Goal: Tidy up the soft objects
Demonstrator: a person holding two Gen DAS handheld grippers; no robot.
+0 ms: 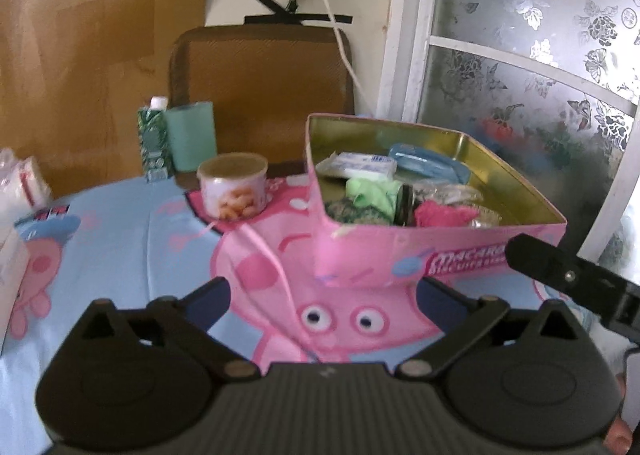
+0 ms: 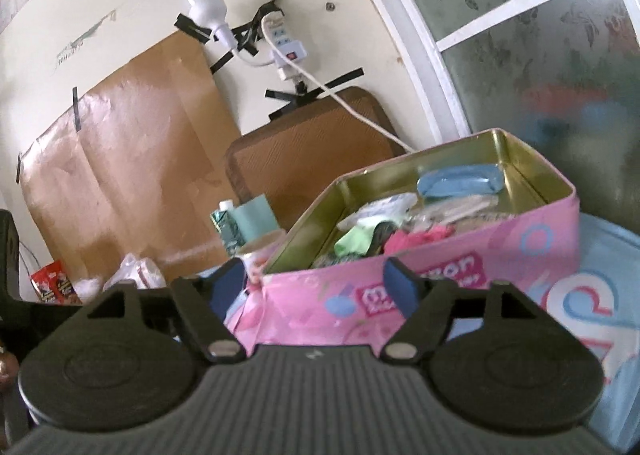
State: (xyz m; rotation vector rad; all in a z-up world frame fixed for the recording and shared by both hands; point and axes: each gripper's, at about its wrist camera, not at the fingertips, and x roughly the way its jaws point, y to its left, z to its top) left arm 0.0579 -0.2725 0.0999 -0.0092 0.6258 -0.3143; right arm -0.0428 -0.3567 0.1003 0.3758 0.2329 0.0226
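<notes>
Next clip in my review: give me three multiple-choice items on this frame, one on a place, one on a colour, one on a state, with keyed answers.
1. Where is the small round printed can?
A. inside the tin
B. on the cloth left of the tin
C. between the tongs

2. What colour is the outside of the open rectangular metal tin?
A. pink
B. green
C. white

3. How are the left tongs?
A. shut on a cloth
B. open, holding nothing
C. shut, holding nothing

Answers: B, it stands on the cartoon-pig cloth; A, pink walls; B, fingers spread, nothing between.

I see one pink tin (image 1: 360, 251), one can (image 1: 233, 185), one green carton (image 1: 153, 143), one teal roll (image 1: 191, 135), and my two grippers (image 1: 320, 303) (image 2: 316, 287).
</notes>
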